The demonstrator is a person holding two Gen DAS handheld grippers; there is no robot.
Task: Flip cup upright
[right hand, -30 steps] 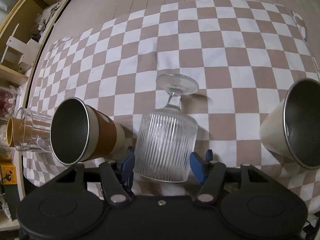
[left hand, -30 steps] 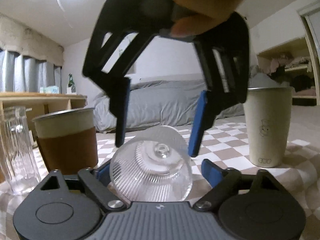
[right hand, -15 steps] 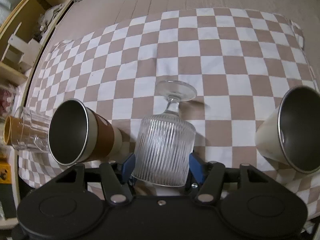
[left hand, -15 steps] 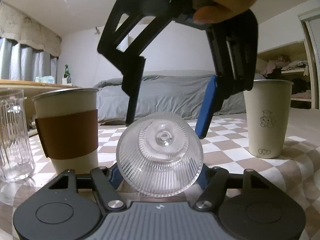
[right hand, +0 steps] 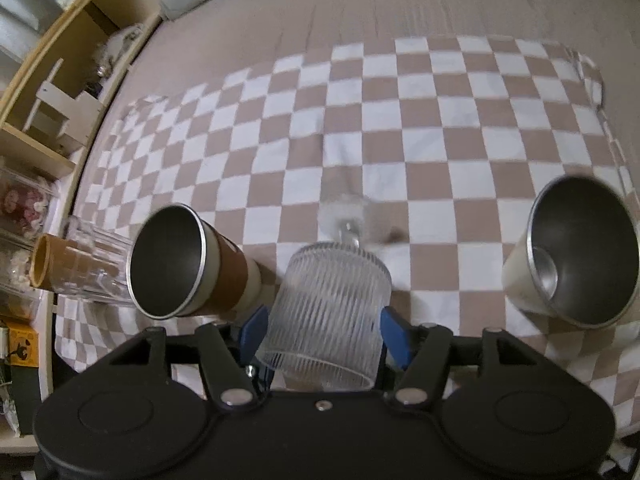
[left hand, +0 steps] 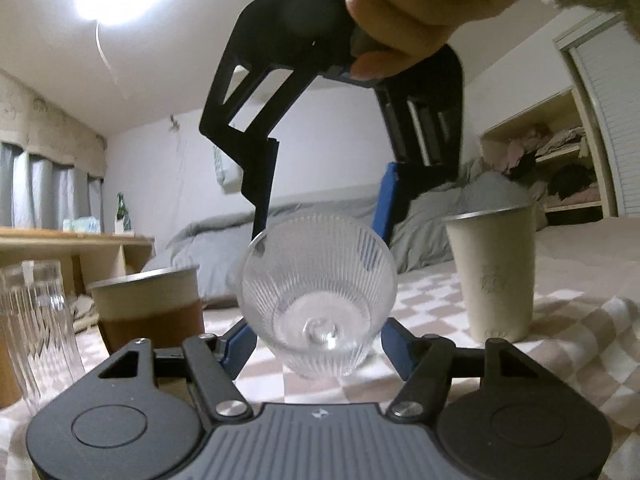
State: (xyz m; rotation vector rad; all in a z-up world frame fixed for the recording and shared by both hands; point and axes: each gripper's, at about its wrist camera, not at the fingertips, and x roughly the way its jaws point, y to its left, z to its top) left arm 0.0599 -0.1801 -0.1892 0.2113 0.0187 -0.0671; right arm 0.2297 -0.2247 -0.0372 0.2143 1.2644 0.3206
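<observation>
Ribbed stemmed glass (right hand: 332, 304) sits between the blue pads of the right tongs (right hand: 322, 330), which are closed against its bowl on both sides. From the right wrist view the bowl is tilted, rim toward the camera, with stem and foot pointing away over the checkered cloth (right hand: 400, 120); the foot is motion-blurred, so contact with the cloth cannot be judged.

From the left wrist view the same glass (left hand: 318, 296) faces the lens mouth-first, inner base visible. The right tongs (left hand: 324, 216) come down from above, held in a hand (left hand: 416, 4), one finger on each side of the bowl. The left tongs (left hand: 314, 346) stand spread wide, blue pads on either side of the glass and apart from it, gripping nothing.

Left of the glass: a steel-lined tumbler with a brown sleeve (right hand: 192, 264), upright, also seen in the left wrist view (left hand: 150, 308). Further left, a clear ribbed tumbler (left hand: 38, 320). Right of the glass, well apart: a cream steel-lined tumbler (right hand: 572, 256), upright, seen in the left wrist view too (left hand: 494, 268).

Far background: a bed with grey bedding (left hand: 224, 240) and open shelves (left hand: 560, 152) on the right.
</observation>
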